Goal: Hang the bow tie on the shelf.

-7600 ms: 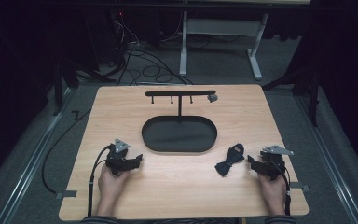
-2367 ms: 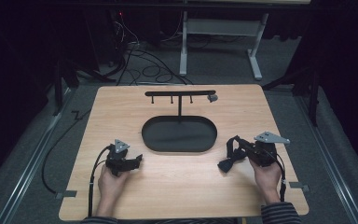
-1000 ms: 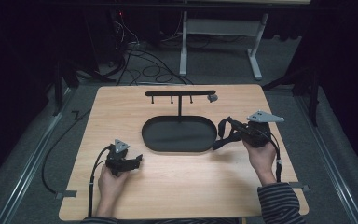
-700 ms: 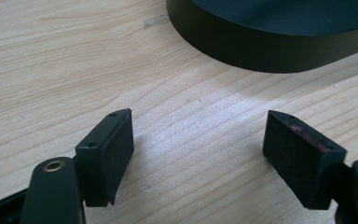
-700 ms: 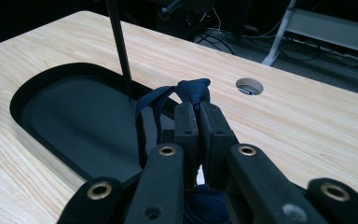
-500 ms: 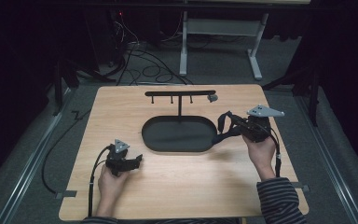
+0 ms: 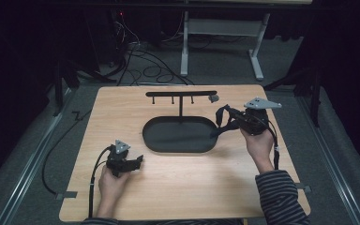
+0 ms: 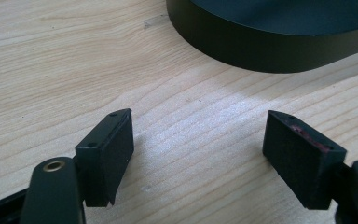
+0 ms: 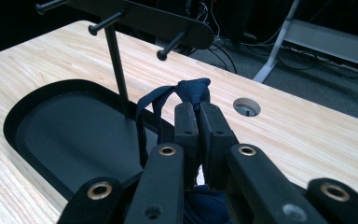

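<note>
Your right claw [image 9: 196,116] squeezing a dark blue strap [image 9: 193,91] above the black tray [image 7: 180,137], your left claw [image 8: 198,140] wide open, resting on the counter [image 7: 178,183]

No readable text, label or number anywhere here

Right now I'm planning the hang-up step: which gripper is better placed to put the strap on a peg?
Right. Its gripper holds the dark strap beside the rack; the left gripper rests open.
</note>
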Motion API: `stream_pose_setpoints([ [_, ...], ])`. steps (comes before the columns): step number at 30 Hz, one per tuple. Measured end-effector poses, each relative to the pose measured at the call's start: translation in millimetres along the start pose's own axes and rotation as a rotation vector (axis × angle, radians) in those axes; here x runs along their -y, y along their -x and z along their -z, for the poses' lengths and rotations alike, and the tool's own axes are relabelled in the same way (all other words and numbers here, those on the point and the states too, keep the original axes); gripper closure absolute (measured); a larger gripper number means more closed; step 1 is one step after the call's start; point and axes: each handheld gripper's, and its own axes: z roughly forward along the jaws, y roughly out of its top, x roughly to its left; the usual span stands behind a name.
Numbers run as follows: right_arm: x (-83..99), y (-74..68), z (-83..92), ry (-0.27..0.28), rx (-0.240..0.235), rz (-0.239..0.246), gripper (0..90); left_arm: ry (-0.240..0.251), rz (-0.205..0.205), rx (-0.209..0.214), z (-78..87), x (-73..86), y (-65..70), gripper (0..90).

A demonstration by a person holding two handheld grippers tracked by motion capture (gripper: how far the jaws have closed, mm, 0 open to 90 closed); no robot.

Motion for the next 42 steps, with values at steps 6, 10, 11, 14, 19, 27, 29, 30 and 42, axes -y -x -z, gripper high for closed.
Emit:
stream_pose_setpoints([
  [6, -8.0, -4.2, -1.5, -0.002, -0.012, 0.005, 88.2, 0.000, 0.000, 0.000, 0.0, 0.0, 0.0, 25.1],
  [10, -12.0, -3.7, -3.7, 0.004, -0.012, 0.008, 88.2, 0.000, 0.000, 0.000, 0.0, 0.0, 0.0, 25.1],
  [11, -13.1, -3.5, -4.3, 0.007, -0.012, 0.007, 88.2, 0.000, 0.000, 0.000, 0.0, 0.0, 0.0, 25.1],
  [14, -17.1, -4.7, -5.1, 0.002, -0.011, 0.012, 88.2, 0.000, 0.000, 0.000, 0.0, 0.0, 0.0, 25.1],
  [19, -25.3, -6.1, -7.9, 0.008, -0.010, 0.025, 88.2, 0.000, 0.000, 0.000, 0.0, 0.0, 0.0, 25.1],
  [27, -41.0, -7.7, -15.1, 0.004, -0.006, 0.035, 88.2, 0.002, 0.001, -0.001, -0.1, 0.0, 0.0, 25.1],
  [29, -44.0, -8.2, -17.7, 0.003, -0.007, 0.037, 88.2, 0.001, 0.001, -0.001, -0.1, 0.0, 0.0, 25.1],
  [30, -44.9, -8.2, -18.6, 0.000, -0.004, 0.037, 88.1, 0.001, 0.001, -0.001, -0.1, 0.0, 0.0, 25.1],
  [42, -49.2, -1.7, -33.6, -0.040, 0.004, 0.013, 87.9, 0.001, 0.000, 0.000, -0.1, 0.0, 0.0, 24.9],
])
